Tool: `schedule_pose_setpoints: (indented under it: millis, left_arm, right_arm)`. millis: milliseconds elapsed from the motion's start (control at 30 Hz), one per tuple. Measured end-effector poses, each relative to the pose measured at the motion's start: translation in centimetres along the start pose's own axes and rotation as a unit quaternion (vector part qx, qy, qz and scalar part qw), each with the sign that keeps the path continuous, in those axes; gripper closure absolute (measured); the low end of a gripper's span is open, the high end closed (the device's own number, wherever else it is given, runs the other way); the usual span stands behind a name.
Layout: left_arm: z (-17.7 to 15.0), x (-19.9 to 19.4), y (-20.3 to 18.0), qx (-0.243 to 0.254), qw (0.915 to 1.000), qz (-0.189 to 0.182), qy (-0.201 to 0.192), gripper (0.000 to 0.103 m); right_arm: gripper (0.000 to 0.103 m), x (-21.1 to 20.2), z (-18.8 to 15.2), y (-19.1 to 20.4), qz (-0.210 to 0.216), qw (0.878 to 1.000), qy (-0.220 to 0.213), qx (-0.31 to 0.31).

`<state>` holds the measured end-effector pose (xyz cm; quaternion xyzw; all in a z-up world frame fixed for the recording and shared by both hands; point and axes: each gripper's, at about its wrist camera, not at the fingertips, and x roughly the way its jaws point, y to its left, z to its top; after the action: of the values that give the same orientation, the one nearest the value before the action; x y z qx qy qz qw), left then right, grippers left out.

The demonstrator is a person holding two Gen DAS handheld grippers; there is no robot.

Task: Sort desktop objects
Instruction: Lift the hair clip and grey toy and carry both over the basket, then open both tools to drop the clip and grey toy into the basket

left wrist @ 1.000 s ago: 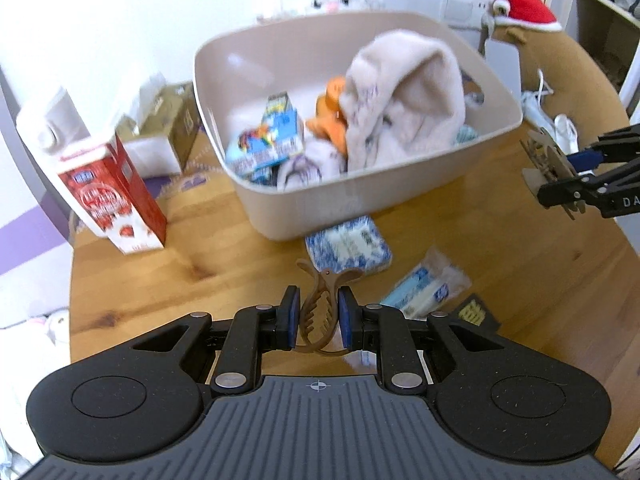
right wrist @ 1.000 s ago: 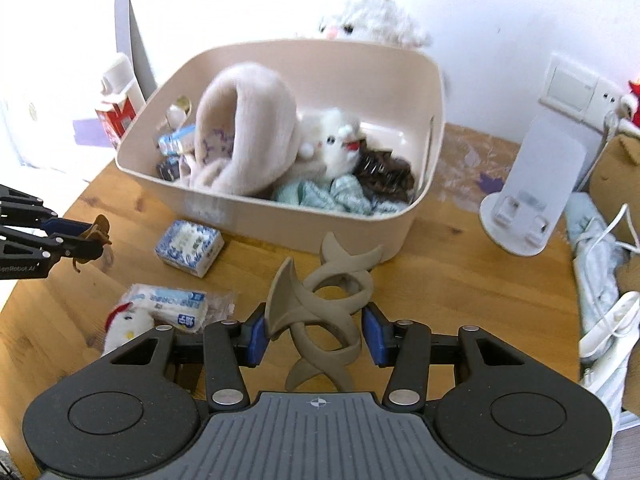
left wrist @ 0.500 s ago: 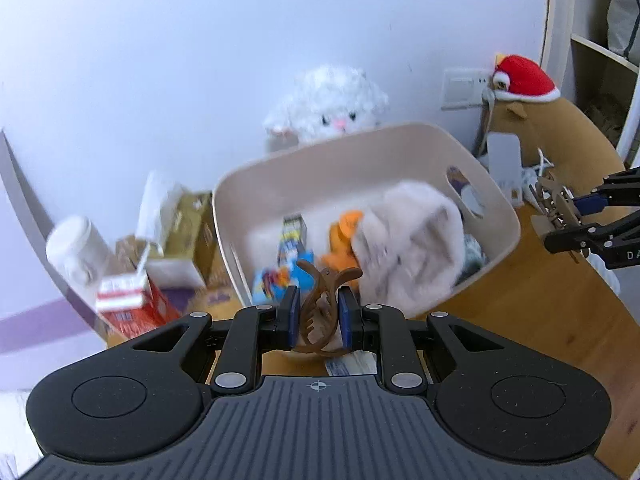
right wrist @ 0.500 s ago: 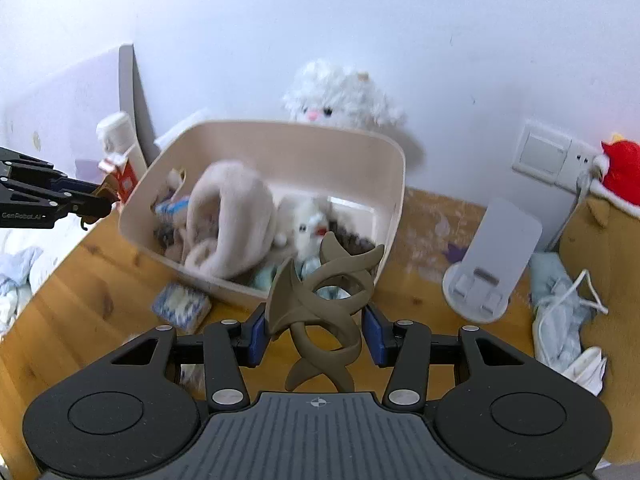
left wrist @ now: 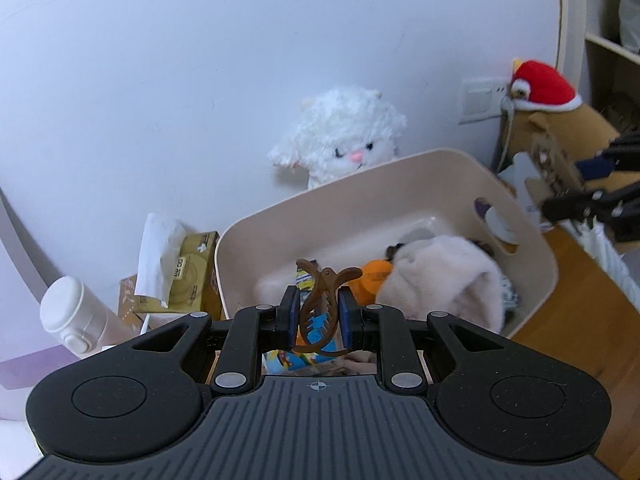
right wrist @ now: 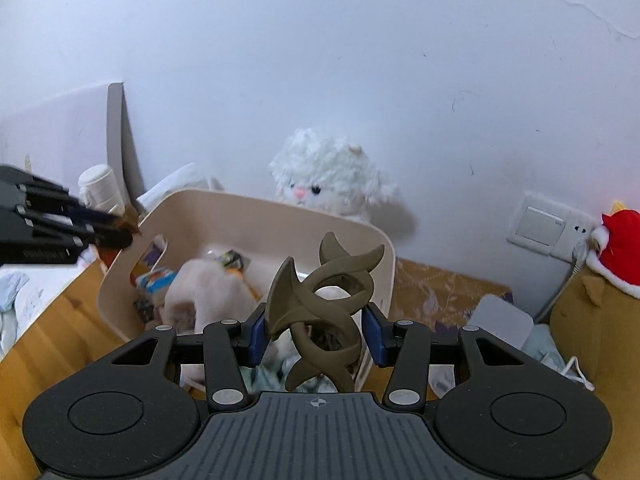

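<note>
Brown clip: small toothed hair claw, pinched between the blue pads of my left gripper; it hangs in the air in front of the bin's near-left wall, clear of everything.
Olive clip: bigger twisted hair claw, clamped across its middle by my right gripper, jaws set wider because the body is bulky; it hangs before the bin's near corner.
Why held so: I judge that each claw is gripped on its flat sides so the curved prongs stick up and out, free to drop without snagging the pads.
Bin: beige plastic tub against the wall, holding a pink fleece hat, an orange toy and printed packets; open space shows near its far wall.
Step in hand: by my reading, carrying both claws to the bin for release.
Around: white plush behind the tub, tissue box and white bottle at its left, wooden table.
</note>
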<state>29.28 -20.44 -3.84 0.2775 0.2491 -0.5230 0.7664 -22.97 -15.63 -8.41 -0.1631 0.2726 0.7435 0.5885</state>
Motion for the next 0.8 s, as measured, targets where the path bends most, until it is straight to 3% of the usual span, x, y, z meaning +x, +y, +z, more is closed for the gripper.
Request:
schedule_pose_setpoints:
  millis: [300,800]
  left_arm:
    - [-0.5,5.0,0.3,-0.009,0.9988,0.013,0.047,0.083]
    - [-0.2,8.9,-0.6,-0.030,0.9952,0.013,0.093,0.083]
  right_arm:
    - [0.057,3.7,0.8,0.3,-0.014,1.000,0.016,0.007]
    - [0.057,9.8,-0.6,0.7,-0.035,0.996,0.088,0.002]
